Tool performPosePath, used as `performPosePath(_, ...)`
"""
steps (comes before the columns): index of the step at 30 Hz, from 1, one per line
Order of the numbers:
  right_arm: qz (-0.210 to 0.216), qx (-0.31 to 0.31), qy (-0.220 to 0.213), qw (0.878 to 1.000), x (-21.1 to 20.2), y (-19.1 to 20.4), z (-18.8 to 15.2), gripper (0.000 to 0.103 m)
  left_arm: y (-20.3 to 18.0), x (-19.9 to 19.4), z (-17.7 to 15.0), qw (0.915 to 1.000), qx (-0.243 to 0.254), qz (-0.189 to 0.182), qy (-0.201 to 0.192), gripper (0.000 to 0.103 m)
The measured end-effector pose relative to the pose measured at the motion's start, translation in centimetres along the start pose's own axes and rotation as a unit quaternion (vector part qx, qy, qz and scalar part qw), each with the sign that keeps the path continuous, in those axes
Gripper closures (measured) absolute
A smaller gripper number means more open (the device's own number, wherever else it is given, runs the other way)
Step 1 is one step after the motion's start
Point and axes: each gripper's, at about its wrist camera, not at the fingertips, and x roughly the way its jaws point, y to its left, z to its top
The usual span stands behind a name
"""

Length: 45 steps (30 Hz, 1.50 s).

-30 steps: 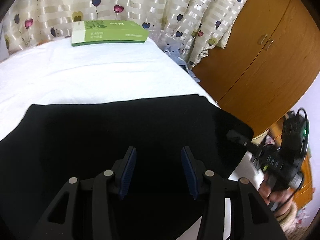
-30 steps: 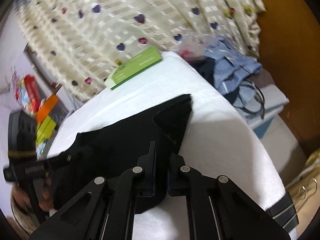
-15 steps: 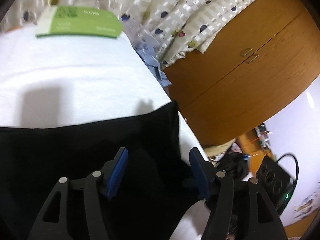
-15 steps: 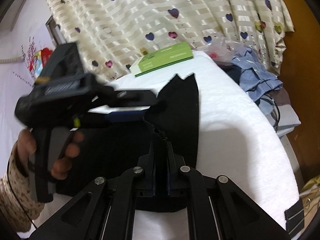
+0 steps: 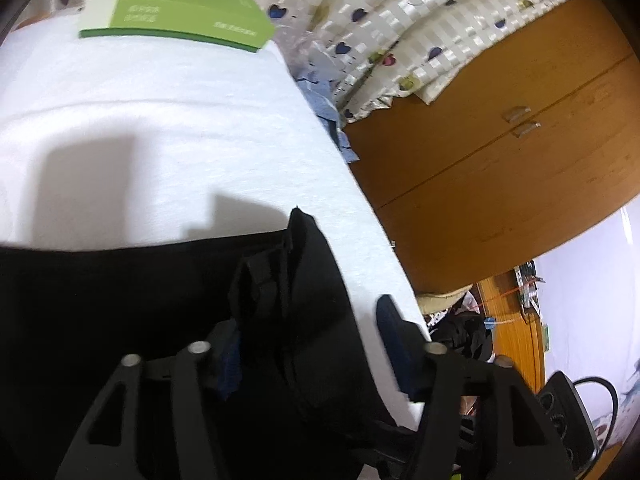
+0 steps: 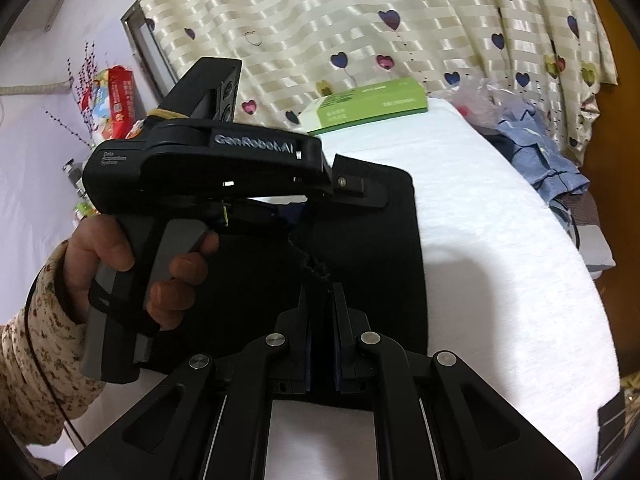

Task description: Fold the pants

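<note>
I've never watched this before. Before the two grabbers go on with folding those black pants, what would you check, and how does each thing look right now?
1. Right gripper clamped on the black pants: ok, jaws shut on a fabric edge.
2. Left gripper holding the cloth: not ok. Its jaws have just been closing, with a raised fold between them, but a gap shows beside the right-hand pad.
3. Pants lying on the white cloth: ok.
4. Green box clear of the pants: ok, it sits at the far end.
5. Layers lined up underneath: cannot tell, black on black.
</note>
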Motion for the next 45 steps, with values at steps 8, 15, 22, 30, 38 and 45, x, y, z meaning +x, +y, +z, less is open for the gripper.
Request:
performPosePath(8, 0.022, -0.011, -0.008, 1.000, -0.3, 2.2, 0.2, 0.095, 1.6, -2.4, -0.8, 0.9994, -0.014, 0.018, -0.025, 0.095)
performPosePath(15, 0.052, -0.023, -0.012, 0.998, 0.0, 5.0, 0.5, 0.096, 2.8, -6.2, -1.7, 0.9979, -0.016, 0.016, -0.060, 0.097)
performPosePath(22, 0.075, -0.039, -0.007, 0.996, 1.1, 7.8, 0.5, 0.096, 4.4, -10.0, -2.5, 0.9952, -0.017, 0.028, -0.092, 0.097)
performPosePath(30, 0.106, -0.052, 0.002, 0.993, 2.3, 10.5, 0.2, 0.096, 6.8, -12.6, -3.6, 0.9927, -0.032, 0.039, -0.110, 0.097)
performPosePath(38, 0.136, -0.059, 0.018, 0.989, 3.9, 12.9, -0.3, 0.097, 9.4, -15.3, -5.1, 0.9891, -0.040, 0.056, -0.130, 0.097)
performPosePath(45, 0.150, -0.064, 0.037, 0.986, 5.4, 14.3, -0.8, 0.097, 11.8, -17.0, -6.2, 0.9853, -0.063, 0.065, -0.145, 0.097)
